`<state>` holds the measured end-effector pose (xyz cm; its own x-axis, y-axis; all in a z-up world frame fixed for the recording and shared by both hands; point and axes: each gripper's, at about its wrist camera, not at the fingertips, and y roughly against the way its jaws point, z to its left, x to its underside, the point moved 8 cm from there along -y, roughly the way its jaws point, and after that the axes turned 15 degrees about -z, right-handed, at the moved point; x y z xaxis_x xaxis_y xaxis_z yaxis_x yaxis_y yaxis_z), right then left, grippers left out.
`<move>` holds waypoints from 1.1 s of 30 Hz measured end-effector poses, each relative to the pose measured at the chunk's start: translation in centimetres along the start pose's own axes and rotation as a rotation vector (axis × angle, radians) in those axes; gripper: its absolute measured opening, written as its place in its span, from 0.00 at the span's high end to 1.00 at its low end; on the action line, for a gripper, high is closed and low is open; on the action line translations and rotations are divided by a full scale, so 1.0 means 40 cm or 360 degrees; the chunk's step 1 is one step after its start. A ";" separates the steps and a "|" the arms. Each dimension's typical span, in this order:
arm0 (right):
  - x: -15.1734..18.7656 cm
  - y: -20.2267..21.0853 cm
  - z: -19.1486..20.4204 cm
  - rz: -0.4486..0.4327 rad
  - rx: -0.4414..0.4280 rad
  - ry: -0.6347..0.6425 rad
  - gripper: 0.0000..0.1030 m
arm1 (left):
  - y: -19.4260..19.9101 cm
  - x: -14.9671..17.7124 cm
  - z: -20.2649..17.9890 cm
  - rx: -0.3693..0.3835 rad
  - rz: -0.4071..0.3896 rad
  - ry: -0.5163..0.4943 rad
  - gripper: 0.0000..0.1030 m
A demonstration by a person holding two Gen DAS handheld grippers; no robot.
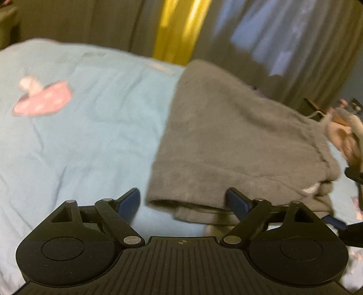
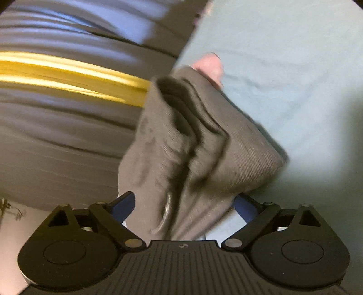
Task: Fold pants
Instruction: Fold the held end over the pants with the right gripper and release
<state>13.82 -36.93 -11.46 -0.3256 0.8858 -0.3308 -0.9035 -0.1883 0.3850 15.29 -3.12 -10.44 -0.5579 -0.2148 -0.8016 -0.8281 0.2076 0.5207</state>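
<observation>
The grey pants (image 1: 226,140) lie folded on the light blue bedspread (image 1: 90,136), waistband to the right in the left wrist view. My left gripper (image 1: 182,202) is open, its blue fingers astride the near folded edge of the pants. In the right wrist view the pants (image 2: 181,147) show as a stack of folded layers. My right gripper (image 2: 185,206) is open with the cloth and a drawstring (image 2: 164,217) lying between its wide-spread fingers. Both views are blurred by motion.
A pink patch (image 1: 43,99) marks the bedspread at left. Grey curtains (image 1: 102,20) with a yellow strip (image 1: 179,25) hang behind the bed. The right gripper's black body and a hand (image 1: 347,138) show at the right edge. Bare bedspread (image 2: 295,79) lies to the right.
</observation>
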 end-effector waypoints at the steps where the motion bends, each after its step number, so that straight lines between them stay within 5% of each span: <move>1: -0.008 0.003 0.000 -0.0045 0.0025 0.0070 0.45 | -0.001 -0.002 0.010 -0.0022 -0.0009 0.0014 0.12; 2: -0.015 0.003 -0.004 -0.0090 0.0086 0.0129 0.72 | 0.003 -0.007 0.016 -0.0040 -0.0028 0.0030 0.12; 4: -0.028 0.021 -0.045 -0.0158 0.0337 0.0237 0.77 | 0.022 -0.022 0.028 -0.0122 -0.0095 0.0046 0.11; 7: -0.042 0.064 -0.037 -0.0196 0.0413 0.0308 0.77 | 0.058 -0.049 0.046 -0.0159 -0.0225 0.0088 0.12; 8: -0.051 0.085 -0.016 -0.0235 0.0402 0.0374 0.74 | 0.068 -0.058 0.052 -0.0162 -0.0270 0.0099 0.12; 10: -0.069 0.114 0.033 -0.0337 0.0313 0.0415 0.48 | 0.072 -0.074 0.065 -0.0184 -0.0320 0.0126 0.12; 11: -0.074 0.116 0.050 -0.0352 0.0266 0.0402 0.22 | 0.071 -0.077 0.071 -0.0201 -0.0330 0.0137 0.12; 13: -0.077 0.067 0.069 -0.0271 0.0181 0.0339 0.13 | 0.056 -0.087 0.076 -0.0212 -0.0313 0.0160 0.12; 16: -0.086 -0.005 0.047 -0.0226 0.0211 0.0207 0.18 | 0.062 -0.088 0.084 -0.0194 -0.0311 0.0191 0.12; 18: -0.081 -0.058 0.022 -0.0160 0.0187 0.0049 0.35 | 0.068 -0.093 0.084 -0.0182 -0.0341 0.0197 0.12; 22: -0.066 -0.078 -0.006 -0.0152 0.0164 -0.0106 0.42 | 0.059 -0.086 0.099 -0.0218 -0.0316 0.0243 0.12; 31: -0.055 -0.088 0.014 -0.0153 0.0123 -0.0090 0.21 | 0.050 -0.074 0.125 -0.0229 -0.0264 0.0348 0.12; 32: -0.055 -0.096 0.019 -0.0151 0.0153 -0.0073 0.41 | 0.049 -0.073 0.128 -0.0233 -0.0259 0.0359 0.12; 33: -0.055 -0.099 0.024 -0.0146 0.0202 -0.0032 0.50 | 0.047 -0.072 0.131 -0.0238 -0.0253 0.0368 0.12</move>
<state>18.38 -37.73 -11.42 -0.2364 0.9053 -0.3530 -0.8864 -0.0520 0.4600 15.62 2.88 -8.69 -0.4043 -0.4479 -0.7975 -0.8952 0.0149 0.4455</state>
